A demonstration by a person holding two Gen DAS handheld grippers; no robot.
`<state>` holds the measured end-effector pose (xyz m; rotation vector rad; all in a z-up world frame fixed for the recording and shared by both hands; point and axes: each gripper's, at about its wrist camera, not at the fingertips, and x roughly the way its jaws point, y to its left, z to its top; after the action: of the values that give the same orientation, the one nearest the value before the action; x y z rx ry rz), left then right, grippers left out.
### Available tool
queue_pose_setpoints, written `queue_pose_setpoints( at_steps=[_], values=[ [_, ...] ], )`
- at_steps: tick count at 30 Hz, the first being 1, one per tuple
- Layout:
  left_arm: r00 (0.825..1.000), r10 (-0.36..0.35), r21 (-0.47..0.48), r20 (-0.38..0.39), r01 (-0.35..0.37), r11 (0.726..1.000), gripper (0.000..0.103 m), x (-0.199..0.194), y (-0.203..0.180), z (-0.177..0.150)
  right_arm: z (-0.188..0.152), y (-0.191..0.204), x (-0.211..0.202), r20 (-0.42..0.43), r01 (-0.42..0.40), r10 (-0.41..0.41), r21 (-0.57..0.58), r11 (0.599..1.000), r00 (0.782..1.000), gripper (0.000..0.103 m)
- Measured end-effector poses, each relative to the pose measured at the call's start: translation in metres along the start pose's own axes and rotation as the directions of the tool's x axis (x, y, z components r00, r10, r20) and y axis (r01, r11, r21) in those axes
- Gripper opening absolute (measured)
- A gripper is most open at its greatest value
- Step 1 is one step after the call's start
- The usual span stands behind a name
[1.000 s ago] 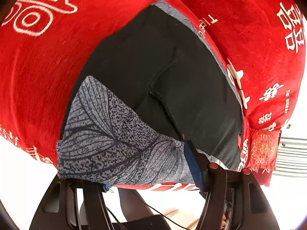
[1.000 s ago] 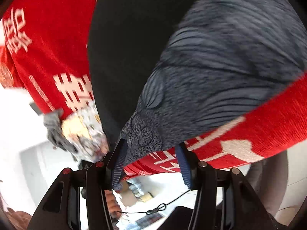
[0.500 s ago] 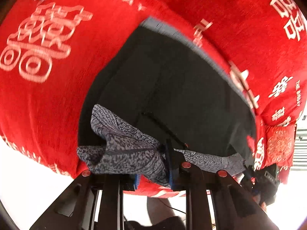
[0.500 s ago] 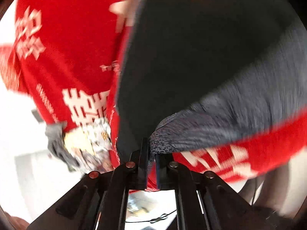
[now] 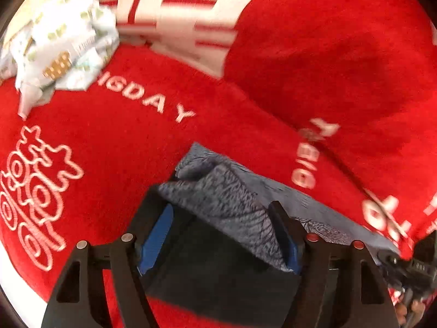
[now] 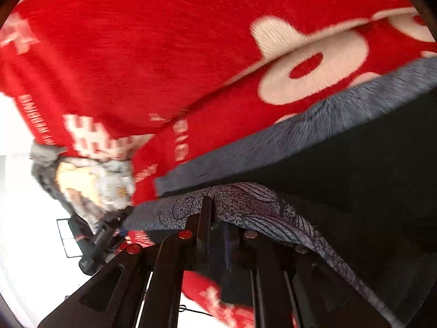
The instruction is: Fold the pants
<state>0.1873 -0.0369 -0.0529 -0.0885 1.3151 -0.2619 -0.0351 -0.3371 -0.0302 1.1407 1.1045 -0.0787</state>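
The left gripper [image 5: 221,235] stands released over the grey leaf-patterned and black pants [image 5: 232,196]; the right gripper [image 6: 218,218] pinches their hem on the red blanket [image 6: 136,54].

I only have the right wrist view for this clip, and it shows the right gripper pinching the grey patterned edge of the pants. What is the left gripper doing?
Observer: The left gripper is open, jaws wide apart, with the patterned grey fabric of the pants lying between them.
Operator: Is either pad pressing on cloth?
Observer: The blue pad on the picture's left shows bare, clear of the fabric. I cannot tell for the other pad.
Operator: What lies ahead of it?
Observer: The red blanket, with white lettering ending in "DAY".
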Motion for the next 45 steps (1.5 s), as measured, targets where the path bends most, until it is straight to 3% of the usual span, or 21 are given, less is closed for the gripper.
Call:
queue_pose_setpoints(
  at_steps=[3,4,6,8,10,12,16,19,21,23,24,27,30,35,38,40,42,44,45],
  values=[
    [0.996,0.089,-0.040,-0.024,-0.090,0.995,0.073,0.034,0.001,0.013,0.019,-0.031,0.036,-0.066,0.014,-0.011,0.048,0.999,0.998,0.012],
    [0.994,0.107,-0.054,-0.014,-0.108,0.993,0.073,0.034,0.004,0.016,0.023,-0.035,0.037,-0.048,-0.032,0.034,0.054,0.998,0.998,0.012],
    [0.992,0.126,-0.098,0.014,-0.124,0.987,0.073,0.023,0.007,0.025,0.025,-0.034,0.035,-0.068,-0.038,0.040,0.043,0.998,0.997,0.014],
    [0.990,0.140,-0.088,0.029,-0.137,0.987,0.073,0.005,0.004,0.030,0.024,-0.031,0.029,-0.093,-0.041,0.043,0.019,0.999,0.995,0.024],
    [0.986,0.162,0.000,0.038,-0.162,0.987,0.073,-0.012,-0.011,0.027,0.025,-0.022,0.015,-0.092,-0.066,0.065,-0.009,0.998,0.994,0.053],
    [0.986,0.163,0.114,0.040,-0.167,0.979,0.073,-0.030,-0.031,0.017,0.024,-0.013,-0.008,-0.042,-0.088,0.087,-0.028,0.996,0.995,0.062],
    [0.996,0.069,0.258,-0.063,-0.051,0.965,0.073,-0.044,-0.078,-0.026,0.018,-0.012,-0.061,0.065,-0.063,0.066,-0.057,0.996,0.996,0.063],
    [0.986,0.000,0.337,-0.168,0.057,0.940,0.073,-0.046,-0.124,-0.075,0.004,-0.035,-0.100,0.119,-0.013,0.014,-0.009,1.000,0.993,0.063],
    [0.972,-0.059,0.379,-0.229,0.145,0.914,0.073,-0.045,-0.157,-0.105,-0.011,-0.063,-0.127,0.134,0.013,-0.020,0.053,0.998,0.991,0.063],
    [0.947,-0.115,0.412,-0.302,0.238,0.880,0.073,-0.043,-0.191,-0.135,-0.035,-0.096,-0.157,0.156,0.050,-0.070,0.125,0.991,0.985,0.063],
    [0.931,-0.138,0.422,-0.338,0.281,0.862,0.073,-0.041,-0.205,-0.149,-0.048,-0.114,-0.171,0.169,0.072,-0.100,0.162,0.984,0.981,0.063],
    [0.862,-0.215,0.441,-0.459,0.431,0.787,0.073,-0.035,-0.253,-0.192,-0.099,-0.164,-0.213,0.201,0.118,-0.180,0.288,0.950,0.963,0.063],
    [0.823,-0.231,0.471,-0.519,0.501,0.726,0.073,-0.027,-0.290,-0.226,-0.160,-0.202,-0.241,0.229,0.151,-0.256,0.394,0.907,0.939,0.063],
    [0.784,-0.236,0.465,-0.574,0.549,0.695,0.073,-0.021,-0.319,-0.266,-0.242,-0.256,-0.252,0.241,0.102,-0.263,0.526,0.845,0.934,0.063],
    [0.787,-0.215,0.484,-0.578,0.543,0.686,0.073,-0.016,-0.328,-0.282,-0.262,-0.273,-0.242,0.222,0.104,-0.260,0.540,0.835,0.940,0.063],
    [0.779,-0.219,0.478,-0.588,0.553,0.682,0.073,-0.013,-0.327,-0.290,-0.270,-0.283,-0.235,0.210,0.091,-0.243,0.551,0.830,0.947,0.063],
    [0.766,-0.221,0.469,-0.603,0.565,0.679,0.073,-0.007,-0.331,-0.297,-0.276,-0.294,-0.229,0.231,-0.001,-0.157,0.564,0.826,0.960,0.061],
    [0.748,-0.219,0.450,-0.627,0.577,0.682,0.073,-0.001,-0.335,-0.305,-0.278,-0.302,-0.218,0.214,-0.059,-0.080,0.574,0.817,0.974,0.048],
    [0.737,-0.225,0.436,-0.637,0.585,0.683,0.073,0.000,-0.340,-0.309,-0.278,-0.302,-0.215,0.198,-0.049,-0.083,0.580,0.813,0.977,0.018]
  ],
)
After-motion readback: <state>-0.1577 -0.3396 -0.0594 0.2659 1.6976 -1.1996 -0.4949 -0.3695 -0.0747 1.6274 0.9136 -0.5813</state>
